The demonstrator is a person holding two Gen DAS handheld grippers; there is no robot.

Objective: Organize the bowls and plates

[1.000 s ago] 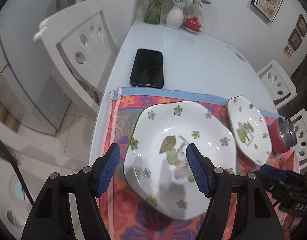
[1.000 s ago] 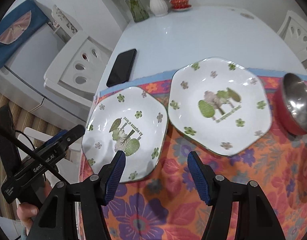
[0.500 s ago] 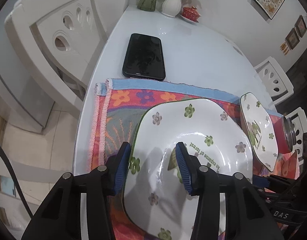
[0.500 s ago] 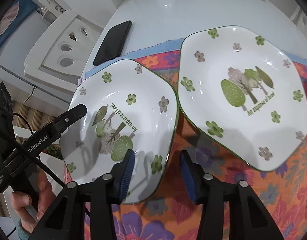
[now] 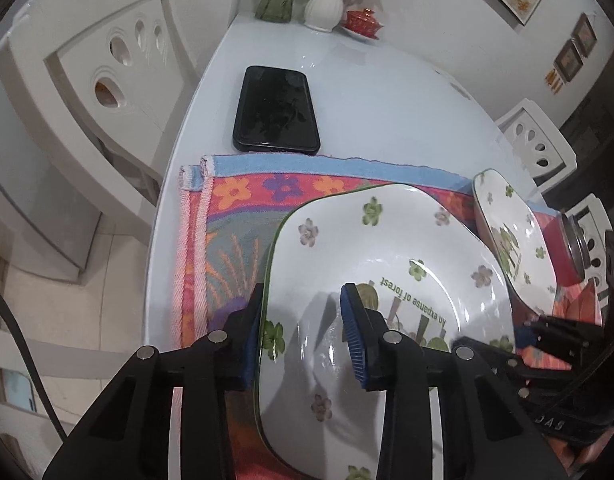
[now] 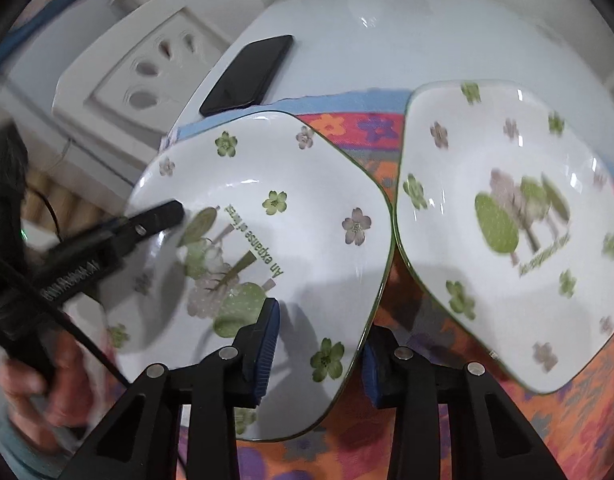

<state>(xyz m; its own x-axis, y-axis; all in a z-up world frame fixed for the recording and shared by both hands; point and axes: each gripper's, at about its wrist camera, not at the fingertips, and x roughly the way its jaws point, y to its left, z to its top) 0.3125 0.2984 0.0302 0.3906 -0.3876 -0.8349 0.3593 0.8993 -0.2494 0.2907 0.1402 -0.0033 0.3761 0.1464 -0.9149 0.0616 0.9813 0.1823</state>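
A white six-sided plate (image 5: 387,248) (image 6: 307,184) with green flowers and a tree print lies on a flowered cloth (image 5: 235,192). My left gripper (image 5: 303,296) straddles its left rim, one pad outside and one over the inside, and its jaws are closing. On the opposite side, my right gripper (image 6: 321,320) has the right rim between its closing jaws. I cannot see either pair of pads pressing. A second matching plate (image 6: 507,208) (image 5: 511,240) lies just to the right, rim to rim with the first.
A red bowl with a steel inside (image 5: 563,248) stands past the second plate. A black phone (image 5: 275,110) lies on the white table (image 5: 387,100) beyond the cloth. Vases (image 5: 323,0) sit at the far end, white chairs (image 5: 87,80) around. A hand (image 6: 35,392) holds the left gripper.
Both grippers have sunk toward the left plate and narrowed their jaws around its opposite rims. The right wrist view has rolled and is now blurred.
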